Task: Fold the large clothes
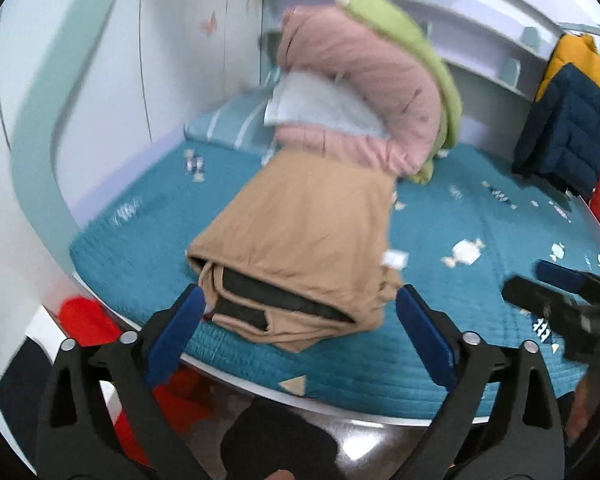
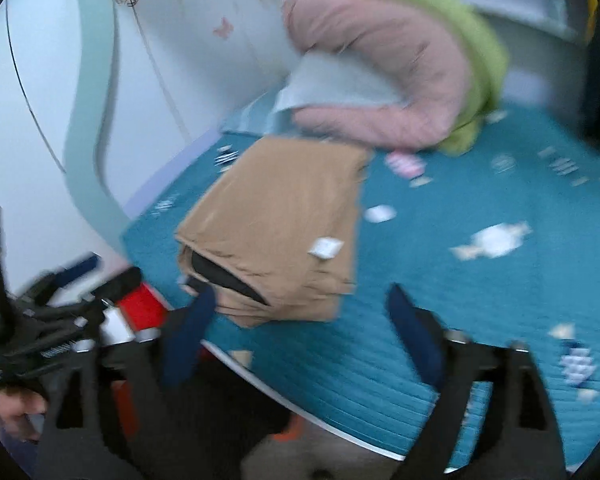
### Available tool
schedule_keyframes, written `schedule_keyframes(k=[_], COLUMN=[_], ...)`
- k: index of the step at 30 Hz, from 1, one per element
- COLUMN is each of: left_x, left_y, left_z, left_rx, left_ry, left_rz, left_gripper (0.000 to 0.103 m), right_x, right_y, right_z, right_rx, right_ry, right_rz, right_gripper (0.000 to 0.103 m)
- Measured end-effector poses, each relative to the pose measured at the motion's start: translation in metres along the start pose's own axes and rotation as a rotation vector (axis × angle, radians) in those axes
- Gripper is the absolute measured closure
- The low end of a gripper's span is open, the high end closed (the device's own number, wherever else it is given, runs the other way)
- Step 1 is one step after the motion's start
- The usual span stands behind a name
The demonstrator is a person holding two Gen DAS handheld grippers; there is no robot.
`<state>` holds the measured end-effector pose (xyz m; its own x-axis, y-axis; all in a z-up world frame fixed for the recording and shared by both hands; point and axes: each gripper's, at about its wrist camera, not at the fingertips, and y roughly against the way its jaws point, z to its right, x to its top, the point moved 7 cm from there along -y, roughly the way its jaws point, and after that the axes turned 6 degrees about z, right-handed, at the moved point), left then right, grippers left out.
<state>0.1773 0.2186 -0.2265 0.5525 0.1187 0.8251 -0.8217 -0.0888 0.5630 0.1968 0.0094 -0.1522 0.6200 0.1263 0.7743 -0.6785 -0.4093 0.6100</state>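
Looking along the left gripper point(image 1: 300, 312), the jaws stand spread and empty at the near edge of the bed point(image 1: 480, 240), with the folded tan garment point(image 1: 300, 232) lying straight ahead, its near end between the fingertips and its long axis running away toward the pink quilt point(image 1: 364, 80). From the right gripper point(image 2: 300, 312), likewise spread and holding nothing, the same garment point(image 2: 276, 224) sits ahead and to the left, so the left hand looks the nearer one for any next grasp.
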Motion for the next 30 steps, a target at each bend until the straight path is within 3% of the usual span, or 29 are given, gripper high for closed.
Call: schedule_keyframes(k=[7,12,16,30], left_x=[0.031,0.039,0.042,0.065], left_y=[0.082,0.132,0.16,0.241], left_z=[0.049,0.075,0.088,0.117], left_rx=[0.024,0.03,-0.012,-0.009], left_ry=[-0.016,-0.069,-0.076,-0.087], left_rz=[0.125,0.187,0.22,0.405], left_gripper=[0.005,0.005,0.005,0.005], right_x=[0.007,0.012,0.013,0.021], right_y=[0.109,0.163,0.188,0.265], right_z=[0.015,0.014,0.011,0.013], right_rx=[-0.083,-0.139,-0.137,-0.187], right_ry=[0.008,0.037,0.043,0.055], right_rz=[0.19,0.285,0.326,0.476], right_gripper=[0.008,0.008,0.008,0.008])
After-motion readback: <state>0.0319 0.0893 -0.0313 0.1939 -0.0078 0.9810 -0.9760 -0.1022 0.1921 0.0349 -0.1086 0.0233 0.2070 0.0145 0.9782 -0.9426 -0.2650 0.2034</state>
